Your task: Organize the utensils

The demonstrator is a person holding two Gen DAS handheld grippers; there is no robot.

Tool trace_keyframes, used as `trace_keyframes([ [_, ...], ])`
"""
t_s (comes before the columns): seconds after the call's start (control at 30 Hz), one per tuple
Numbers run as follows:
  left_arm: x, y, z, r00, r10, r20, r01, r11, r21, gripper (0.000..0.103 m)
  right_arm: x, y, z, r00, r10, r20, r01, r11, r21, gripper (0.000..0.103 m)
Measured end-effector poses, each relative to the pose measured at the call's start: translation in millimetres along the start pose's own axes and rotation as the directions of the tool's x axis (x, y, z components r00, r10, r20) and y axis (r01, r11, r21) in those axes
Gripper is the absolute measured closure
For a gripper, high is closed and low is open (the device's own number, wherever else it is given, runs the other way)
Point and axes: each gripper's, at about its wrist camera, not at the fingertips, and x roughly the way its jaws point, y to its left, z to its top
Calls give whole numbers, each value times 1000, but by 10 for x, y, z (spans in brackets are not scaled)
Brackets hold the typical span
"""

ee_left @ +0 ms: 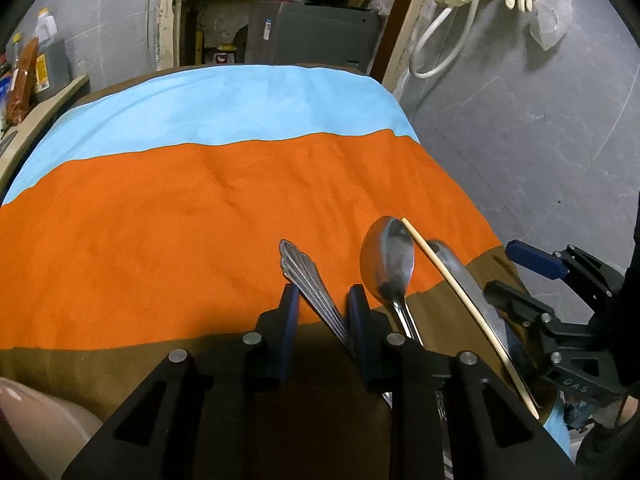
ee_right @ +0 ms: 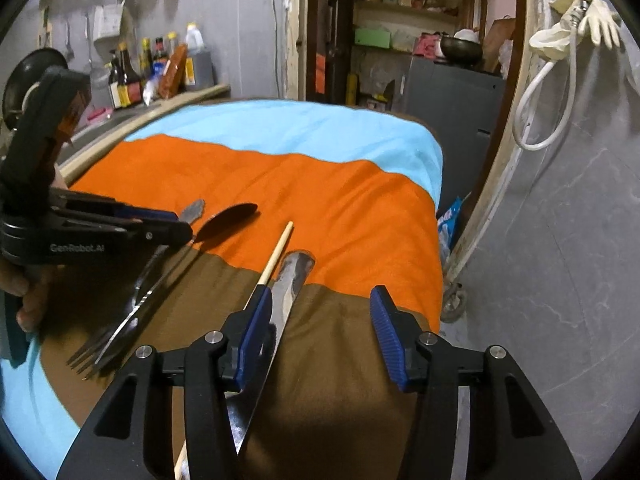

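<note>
Left gripper (ee_left: 323, 300): blue pads straddle the ribbed steel handle of the fork (ee_left: 308, 280); handle runs diagonally through the gap and meets the right pad, can't tell if the left pad touches, so no clear pinch. Fork tines toward the near edge in the right view.

Right gripper (ee_right: 320, 320): jaws spread, the steel table knife (ee_right: 290, 284) lies just inside the left pad, right pad well clear.

Steel spoon (ee_left: 388, 258) and pale wooden chopstick (ee_left: 448, 284) lie between fork and knife.

All utensils on the brown band of the striped orange, blue and brown cloth (ee_left: 160, 220), ends reaching onto the orange
</note>
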Motion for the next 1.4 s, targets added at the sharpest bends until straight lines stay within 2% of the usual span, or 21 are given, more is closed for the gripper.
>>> trace_keyframes([
  [0.3,26,113,49,997,-81,12,82,995,-53,82,113,45,73,999,8,-38,-9,1000,-17,54],
  [0.47,17,212,46,988,-153,21,155,984,-93,83,172,86,78,998,4,-67,-7,999,-40,54],
  [0.53,19,231,52,987,-162,23,163,981,-104,89,186,85,80,997,7,-74,-10,999,-39,54],
  [0.63,19,263,53,983,-184,26,186,975,-121,92,202,117,88,997,3,-80,-7,999,-53,56],
  [0.8,20,285,49,976,-214,32,217,967,-134,94,264,160,127,995,38,-95,-44,997,-58,71],
  [0.97,5,333,40,969,-244,39,248,955,-161,95,359,53,196,988,102,-114,-99,995,34,73],
  [1.07,-11,340,41,967,-251,42,255,952,-168,95,367,105,219,989,78,-125,-77,997,17,74],
  [1.23,-56,325,29,964,-263,46,267,950,-164,97,315,130,209,987,75,-140,-71,997,33,87],
  [1.4,-63,342,26,959,-280,36,282,944,-171,97,258,170,221,981,58,-183,-59,998,1,86],
])
